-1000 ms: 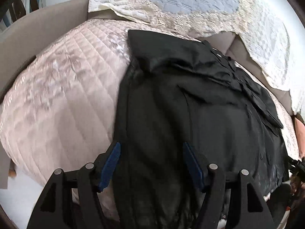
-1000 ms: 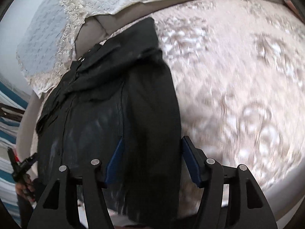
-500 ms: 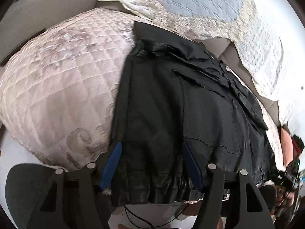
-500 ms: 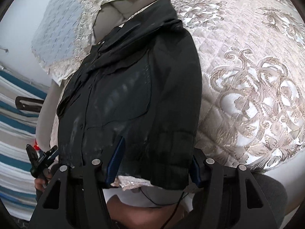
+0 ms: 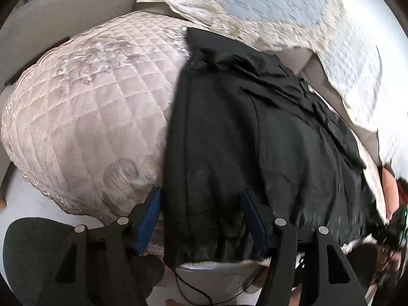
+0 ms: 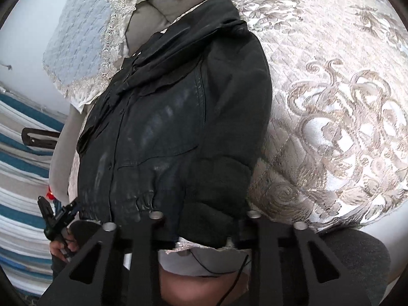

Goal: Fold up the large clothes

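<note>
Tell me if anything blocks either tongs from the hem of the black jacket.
Nothing visible does. The left tongs straddle the black jacket at its near hem with blue pads apart. The right tongs have just been closing on the hem, their pads hidden under the fabric. Only the quilted cover lies beneath.

- Left black two-finger gripper with blue pads (image 5: 201,216): pitched downward, jaws apart, pads clear of contact on either side.
- Right black two-finger gripper (image 6: 204,219): pitched downward, jaws just closing; fingertips hidden, contact undetermined.

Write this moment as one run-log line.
item: black jacket | left tool: open around jacket | right tool: just closing, gripping jacket
</note>
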The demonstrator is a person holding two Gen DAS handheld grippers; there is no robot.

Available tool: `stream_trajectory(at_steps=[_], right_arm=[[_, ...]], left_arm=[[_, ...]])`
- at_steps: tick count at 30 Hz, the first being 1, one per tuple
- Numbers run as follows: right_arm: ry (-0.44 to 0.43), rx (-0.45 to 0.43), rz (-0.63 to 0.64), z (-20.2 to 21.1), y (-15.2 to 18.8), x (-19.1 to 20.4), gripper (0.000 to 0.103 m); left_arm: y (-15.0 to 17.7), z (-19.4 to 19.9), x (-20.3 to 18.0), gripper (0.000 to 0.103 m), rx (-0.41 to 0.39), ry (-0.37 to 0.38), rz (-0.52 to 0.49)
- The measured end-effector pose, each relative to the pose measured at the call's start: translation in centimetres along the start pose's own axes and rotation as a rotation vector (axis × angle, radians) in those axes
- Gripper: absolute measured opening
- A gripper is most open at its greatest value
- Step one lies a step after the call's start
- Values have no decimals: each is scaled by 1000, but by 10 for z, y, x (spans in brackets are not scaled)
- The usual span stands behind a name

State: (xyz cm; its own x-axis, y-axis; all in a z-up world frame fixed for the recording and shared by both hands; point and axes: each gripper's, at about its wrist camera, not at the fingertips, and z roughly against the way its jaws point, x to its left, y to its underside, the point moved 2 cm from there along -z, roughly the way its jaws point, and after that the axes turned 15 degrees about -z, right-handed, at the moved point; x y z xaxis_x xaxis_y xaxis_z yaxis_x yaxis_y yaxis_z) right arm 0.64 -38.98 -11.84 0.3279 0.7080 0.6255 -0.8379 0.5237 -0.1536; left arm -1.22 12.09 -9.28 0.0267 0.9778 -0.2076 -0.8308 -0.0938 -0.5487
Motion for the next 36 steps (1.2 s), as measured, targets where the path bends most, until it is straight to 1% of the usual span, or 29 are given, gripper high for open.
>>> stream_trajectory(at_steps=[3,5,6,7,8,9,10,12,13,15,18,22,24,26,30,36], right_arm=[[2,-6,0,-1,0,0,16],[-2,-11,4,-2,0,2,14],[-4,-13,5,-2,0,3,12],[-16,-16,6,-1,0,4,11],[-24,-19,7,0,0,5,10],[-35,-24,10,2,0,7,10],[-54,-29,11,5,-2,9,9],[-112,-44,3,15,-4,12,8],[-156,-61,3,24,-6,15,8],[-211,-87,6,37,-10,21,7],[-265,-118,24,50,-18,32,7],[-289,-141,52,56,-34,46,7],[-297,-151,70,59,-43,53,7],[-303,-165,96,61,-52,63,7],[-312,-188,127,64,-81,79,7],[-329,-211,110,49,-142,101,7]], left_arm=[[3,-2,2,63,8,29,41],[3,-3,1,55,21,22,37],[4,-2,2,47,24,18,40],[4,-1,4,34,26,16,51],[4,0,8,28,24,22,63],[3,2,12,12,14,57,81],[3,5,14,11,3,96,107],[-1,16,18,9,-31,123,115],[-6,23,17,8,-60,134,110],[-19,42,16,8,-130,182,117],[-40,64,10,8,-212,211,92],[-68,77,6,8,-274,235,49],[-81,74,4,8,-288,245,40],[-97,68,3,8,-296,237,23],[-128,59,5,8,-317,232,17],[-190,32,9,7,-346,234,39]])
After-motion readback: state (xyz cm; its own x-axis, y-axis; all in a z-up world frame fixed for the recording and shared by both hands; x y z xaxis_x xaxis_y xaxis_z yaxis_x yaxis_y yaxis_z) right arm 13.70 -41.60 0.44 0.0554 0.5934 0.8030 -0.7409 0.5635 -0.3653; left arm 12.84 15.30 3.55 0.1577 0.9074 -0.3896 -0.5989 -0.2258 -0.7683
